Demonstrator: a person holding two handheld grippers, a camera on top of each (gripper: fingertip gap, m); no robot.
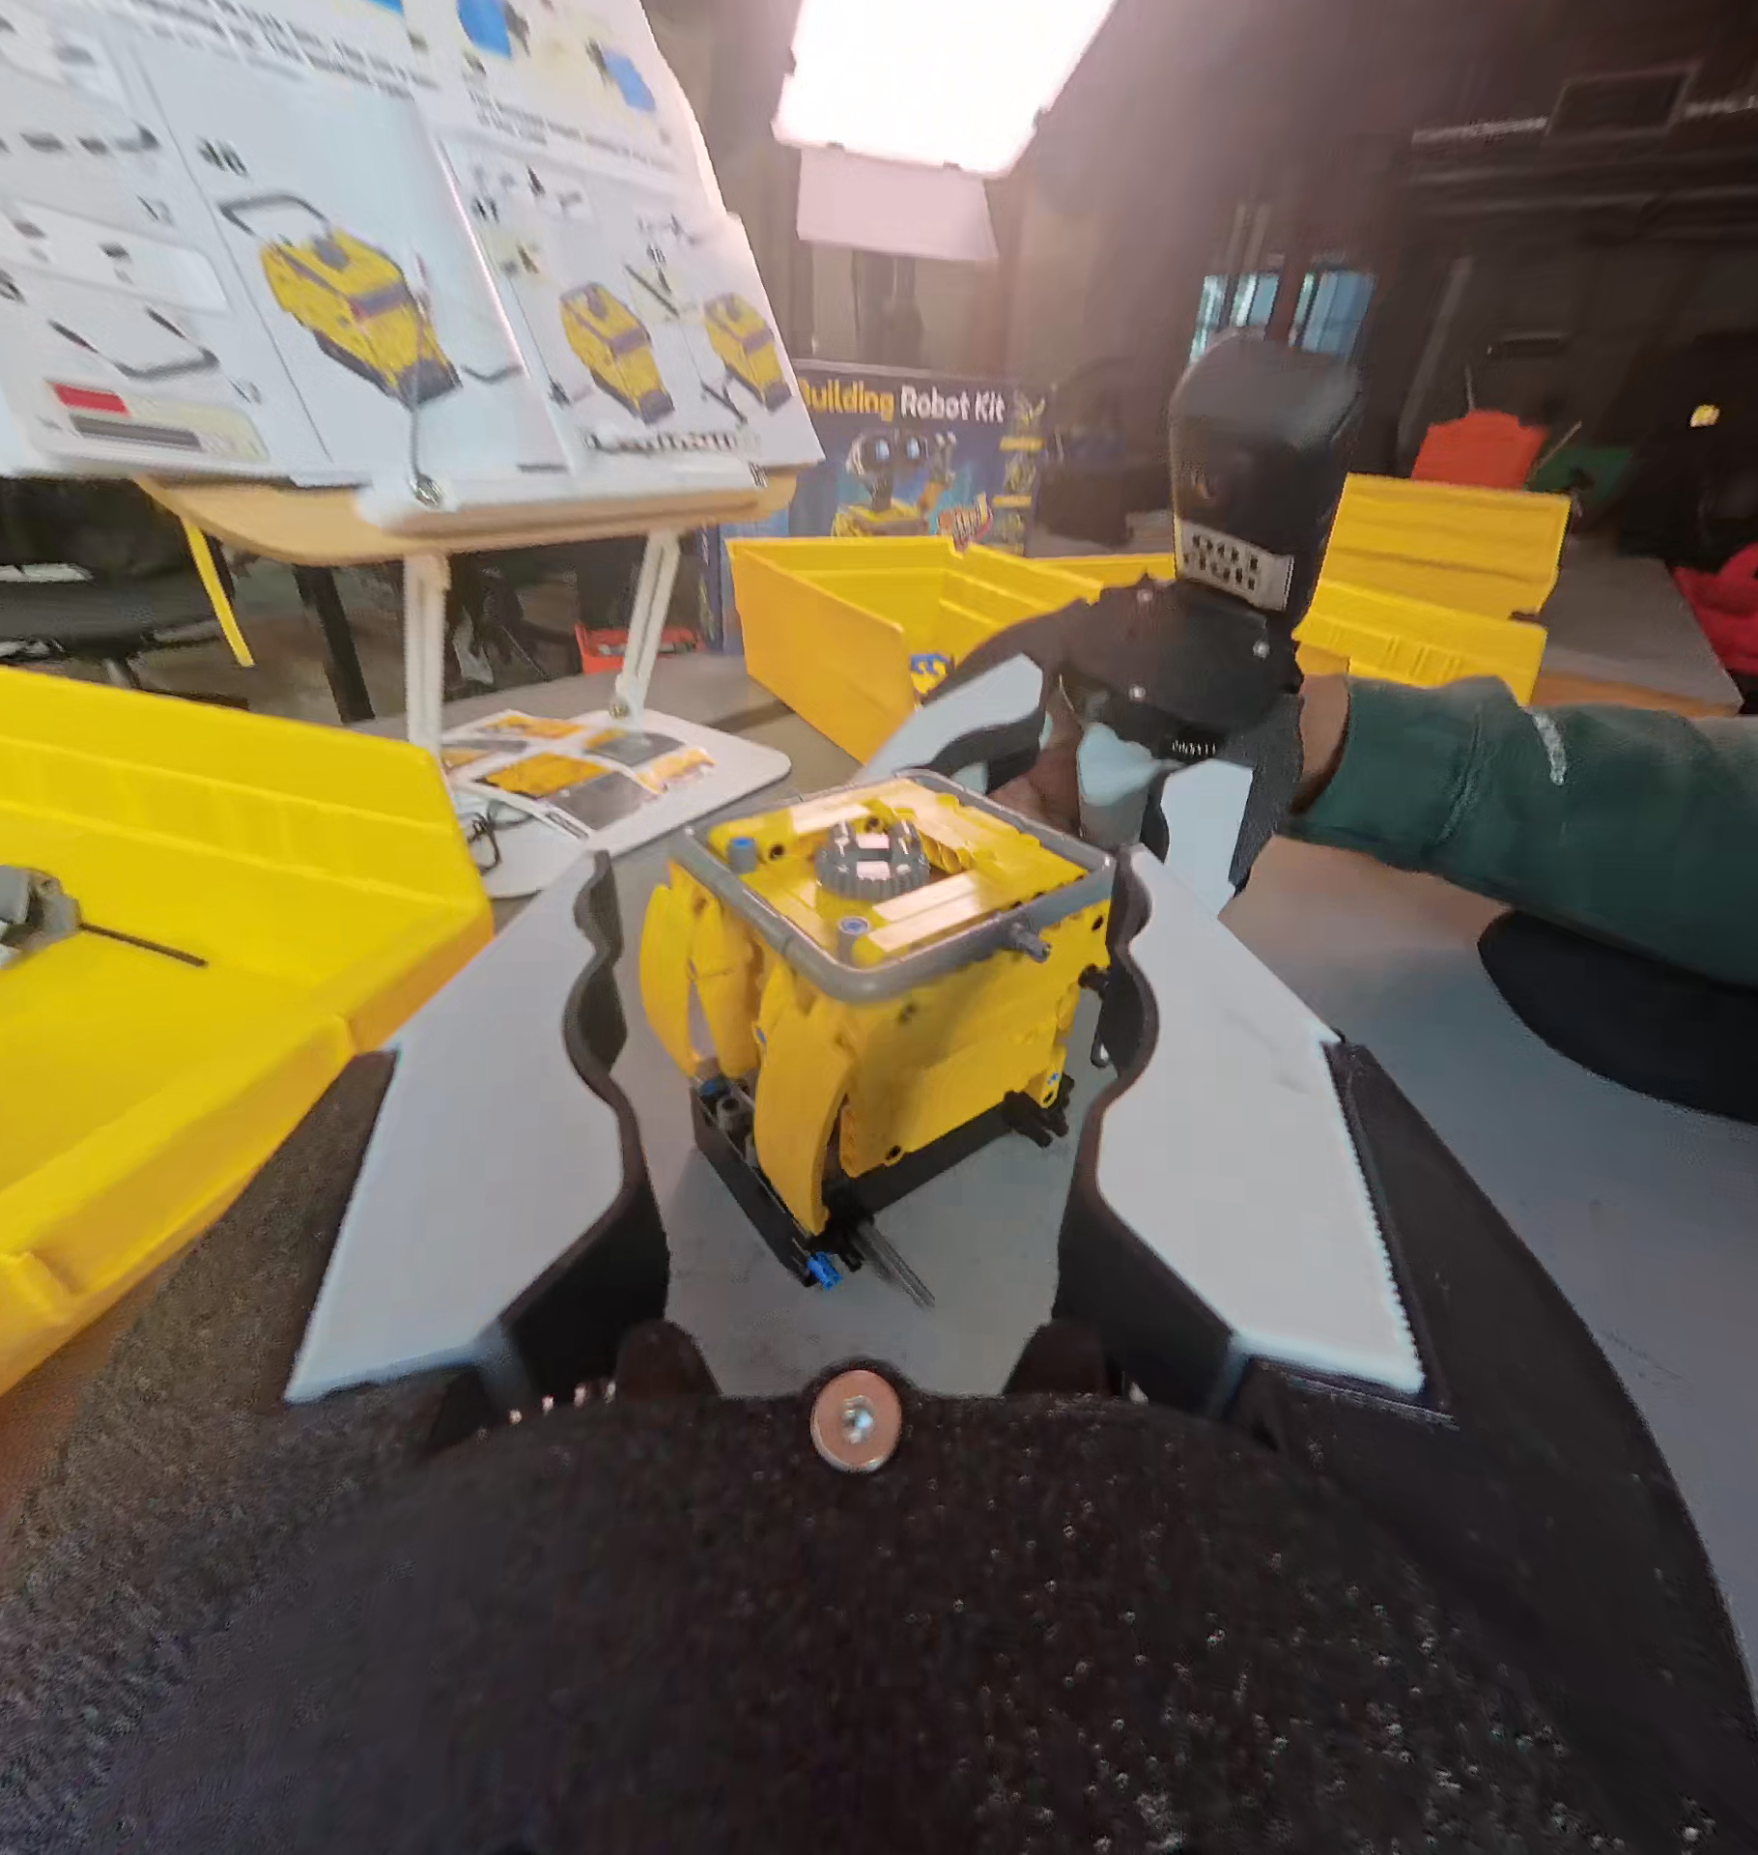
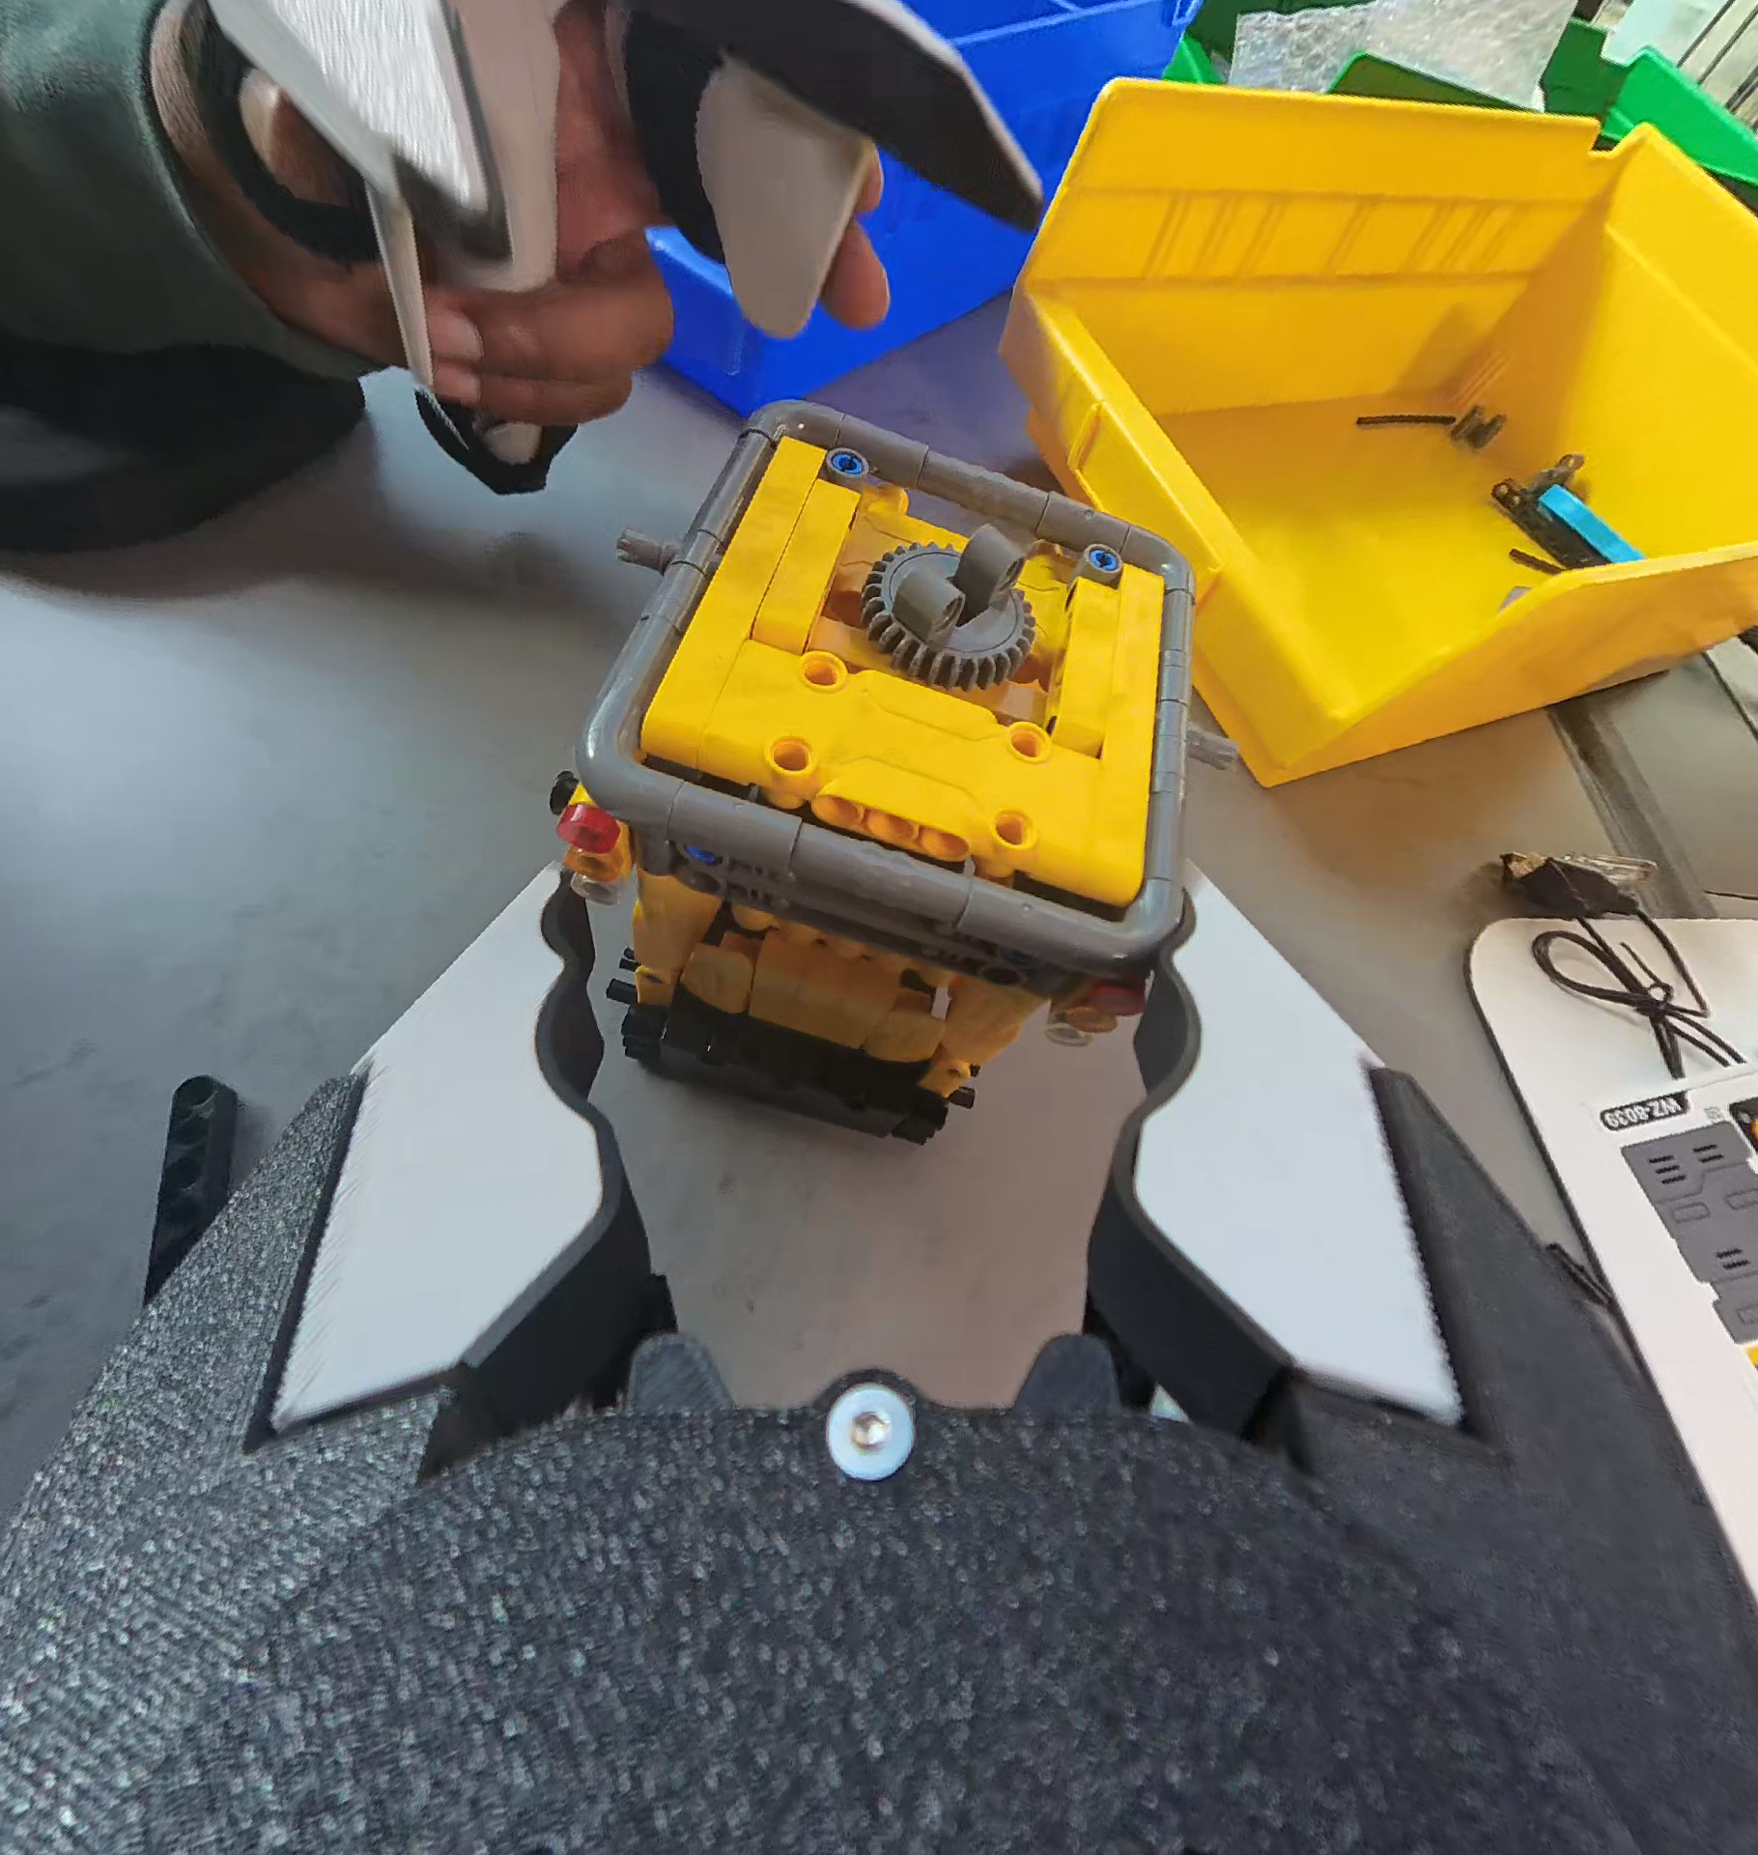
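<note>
A yellow brick-built model (image 1: 875, 1004) with a grey tube frame and a grey gear (image 1: 870, 868) on top stands on the grey table (image 1: 1557, 1205). My left gripper (image 1: 860, 903) is open, with a finger on each side of the model. A gap shows at the left pad (image 1: 594, 903). My right gripper (image 2: 867, 929) is open wide at the model (image 2: 885, 763) from the other side, its pads low beside it. The right gripper also shows in the left wrist view (image 1: 1046, 743), behind the model, held by a hand. The left gripper shows in the right wrist view (image 2: 634, 331), above and beyond the model.
A yellow bin (image 1: 152, 954) lies at my left; it shows in the right wrist view (image 2: 1357, 301) with small parts in it. More yellow bins (image 1: 835, 622), a blue bin (image 2: 955, 201), an open booklet on a stand (image 1: 353, 251), a sticker sheet (image 2: 1708, 1205) and a black beam (image 2: 188, 1164) lie around. Left tips to right tips: about 9 cm.
</note>
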